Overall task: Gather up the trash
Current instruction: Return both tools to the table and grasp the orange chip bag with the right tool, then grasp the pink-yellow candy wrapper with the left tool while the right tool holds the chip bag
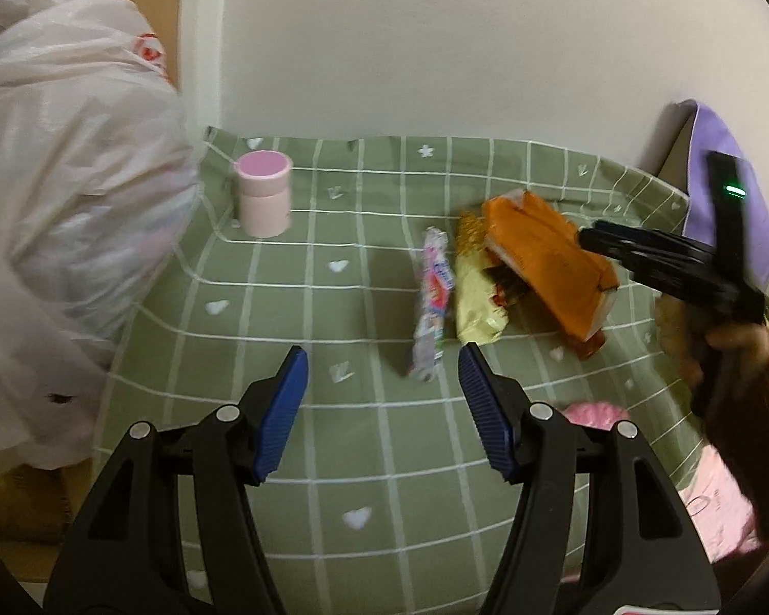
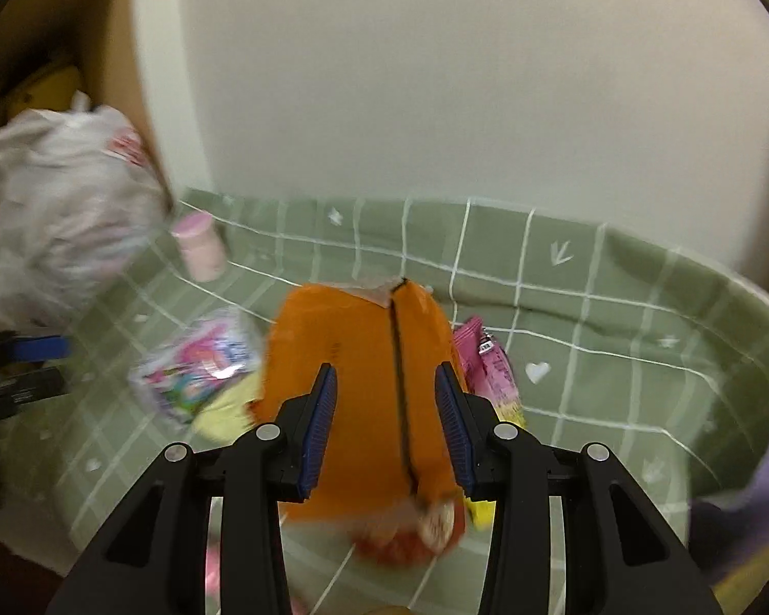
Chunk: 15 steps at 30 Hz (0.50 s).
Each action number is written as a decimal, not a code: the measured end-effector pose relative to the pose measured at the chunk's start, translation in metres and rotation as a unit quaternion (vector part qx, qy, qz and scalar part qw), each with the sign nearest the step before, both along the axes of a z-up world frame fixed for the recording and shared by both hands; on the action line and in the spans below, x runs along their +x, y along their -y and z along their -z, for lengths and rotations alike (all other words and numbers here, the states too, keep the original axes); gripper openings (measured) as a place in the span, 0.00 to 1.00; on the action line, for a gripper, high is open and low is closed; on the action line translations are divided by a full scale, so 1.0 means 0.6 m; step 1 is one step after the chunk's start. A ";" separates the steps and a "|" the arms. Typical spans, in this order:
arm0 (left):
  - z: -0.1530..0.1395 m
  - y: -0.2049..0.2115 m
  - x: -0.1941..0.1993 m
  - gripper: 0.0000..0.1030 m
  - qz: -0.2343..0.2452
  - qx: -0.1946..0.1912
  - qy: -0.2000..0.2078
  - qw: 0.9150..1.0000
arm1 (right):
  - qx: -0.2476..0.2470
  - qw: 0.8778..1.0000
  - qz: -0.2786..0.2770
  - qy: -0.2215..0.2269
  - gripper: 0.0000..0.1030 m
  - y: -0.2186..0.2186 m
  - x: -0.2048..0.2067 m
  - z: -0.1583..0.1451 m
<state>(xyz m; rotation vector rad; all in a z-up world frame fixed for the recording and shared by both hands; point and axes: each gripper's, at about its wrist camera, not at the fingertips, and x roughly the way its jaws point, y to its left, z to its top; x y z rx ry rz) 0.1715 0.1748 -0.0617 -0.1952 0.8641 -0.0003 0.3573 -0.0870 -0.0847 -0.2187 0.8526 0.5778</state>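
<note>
On the green checked counter [image 1: 384, 441] lies an orange packet [image 2: 353, 400] under the right gripper [image 2: 384, 430], fingers apart (unclamped), while the left gripper [image 1: 382, 410] hovers open-fingered near 2 wrappers [image 1: 433, 302].

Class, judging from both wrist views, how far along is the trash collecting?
Done: nothing shows as collected; whether the white plastic bag holds trash is unclear. In hand: the right claw is open around the orange packet, not gripping. Left: the yellow wrapper, colourful wrapper and pink wrapper lie on the green cloth. The left claw is open, empty.
</note>
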 end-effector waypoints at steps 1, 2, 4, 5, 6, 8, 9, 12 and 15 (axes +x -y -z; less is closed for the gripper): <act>-0.001 -0.008 -0.004 0.56 -0.005 0.003 -0.001 1.000 | -0.003 1.000 0.001 -0.022 0.37 -0.006 0.011 0.019; -0.001 -0.016 -0.006 0.56 -0.009 0.003 -0.003 1.000 | 0.002 0.999 -0.003 -0.037 0.37 -0.010 0.014 0.032; 0.002 -0.032 -0.009 0.56 -0.022 0.001 -0.007 1.000 | 0.011 0.998 -0.016 -0.056 0.37 -0.020 0.008 0.052; 0.004 -0.039 -0.009 0.56 -0.027 -0.002 -0.009 1.000 | 0.006 0.997 -0.024 -0.069 0.37 -0.027 0.002 0.063; 0.008 -0.045 -0.008 0.56 -0.033 -0.006 -0.013 0.999 | -0.002 0.997 -0.032 -0.077 0.37 -0.035 -0.004 0.071; 0.016 -0.052 -0.004 0.56 -0.037 -0.018 -0.021 0.999 | -0.031 0.996 -0.051 -0.073 0.37 -0.049 -0.025 0.086; 0.020 -0.052 -0.003 0.56 -0.035 -0.023 -0.025 0.999 | -0.041 0.996 -0.059 -0.056 0.37 -0.053 -0.038 0.088; 0.027 -0.045 0.000 0.56 -0.024 -0.028 -0.031 0.999 | -0.053 0.996 -0.064 -0.038 0.37 -0.059 -0.057 0.092; 0.031 -0.038 0.001 0.56 -0.016 -0.033 -0.033 0.999 | -0.054 0.996 -0.052 -0.039 0.35 -0.059 -0.059 0.093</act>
